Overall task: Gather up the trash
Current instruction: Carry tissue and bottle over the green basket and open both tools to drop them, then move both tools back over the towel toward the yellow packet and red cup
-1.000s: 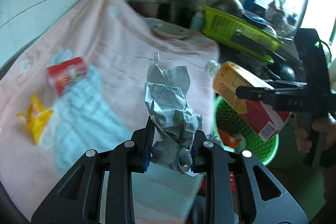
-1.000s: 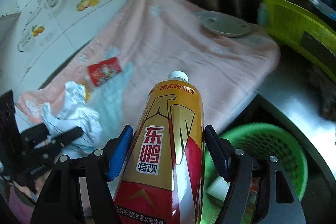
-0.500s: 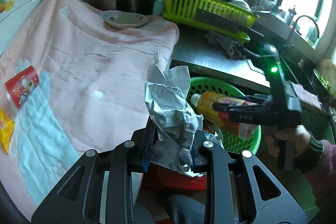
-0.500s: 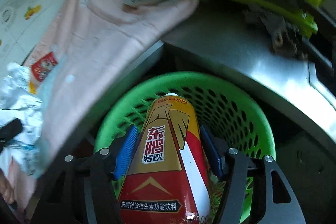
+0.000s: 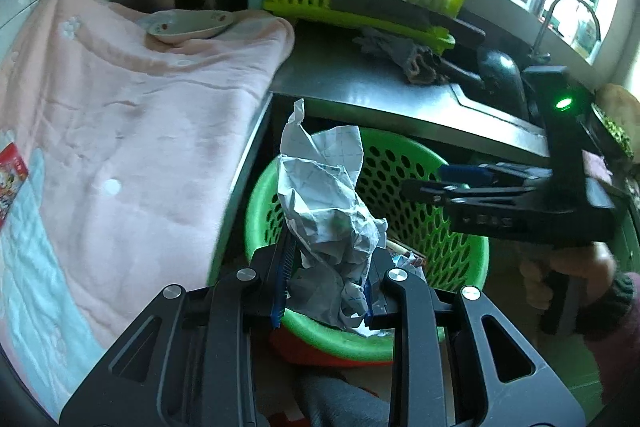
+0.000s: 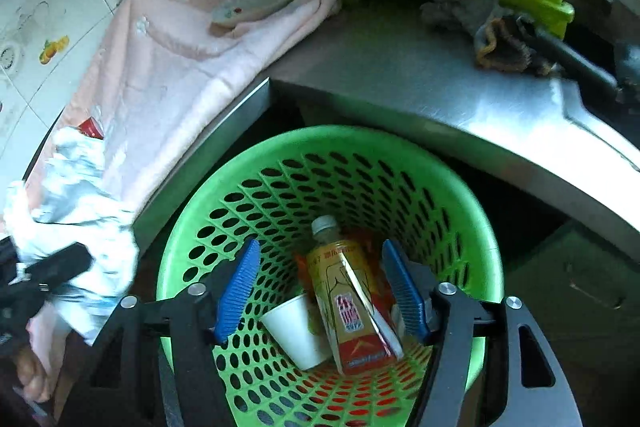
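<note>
Right wrist view showed the drink bottle lying in the green basket beside a paper cup, one item binned. The right gripper hung over the basket, its jaws having just opened, parted and empty with the bottle well below them. The left gripper kept its jaws clamped tight on the crumpled paper, held above the basket's near rim and not yet dropped. A red packet lay on the pink towel on the counter, awaiting collection
</note>
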Motion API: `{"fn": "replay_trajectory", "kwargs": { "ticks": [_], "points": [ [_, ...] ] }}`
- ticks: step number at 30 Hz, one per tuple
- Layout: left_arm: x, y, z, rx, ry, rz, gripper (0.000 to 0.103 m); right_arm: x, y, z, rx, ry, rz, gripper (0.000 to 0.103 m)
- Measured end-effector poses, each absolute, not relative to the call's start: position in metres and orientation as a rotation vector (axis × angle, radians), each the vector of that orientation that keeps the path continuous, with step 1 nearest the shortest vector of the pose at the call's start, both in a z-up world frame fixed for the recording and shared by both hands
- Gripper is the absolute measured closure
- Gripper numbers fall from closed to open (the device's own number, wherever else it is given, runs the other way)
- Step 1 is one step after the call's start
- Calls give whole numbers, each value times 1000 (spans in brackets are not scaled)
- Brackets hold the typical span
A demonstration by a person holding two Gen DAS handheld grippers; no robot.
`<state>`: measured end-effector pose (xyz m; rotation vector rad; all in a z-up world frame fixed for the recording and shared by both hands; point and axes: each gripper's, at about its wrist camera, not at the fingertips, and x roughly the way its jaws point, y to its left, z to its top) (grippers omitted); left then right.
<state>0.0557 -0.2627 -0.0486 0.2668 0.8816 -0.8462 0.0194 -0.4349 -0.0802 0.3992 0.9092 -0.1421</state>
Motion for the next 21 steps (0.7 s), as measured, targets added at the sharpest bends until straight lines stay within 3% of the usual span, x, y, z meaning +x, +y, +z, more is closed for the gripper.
{"fn": "replay_trajectory", "kwargs": {
  "ticks": [7, 14, 21],
  "points": [
    [50, -286, -69, 312, 906, -857, 71, -1, -435, -62, 340, 861, -158, 33],
    [48, -289, -78, 317, 916, -853, 42, -8, -433, -61, 340, 847, -144, 32],
    [46, -279, -70, 302, 894, -848, 38, -8, -430, -59, 346, 845, -129, 32]
  ]
}}
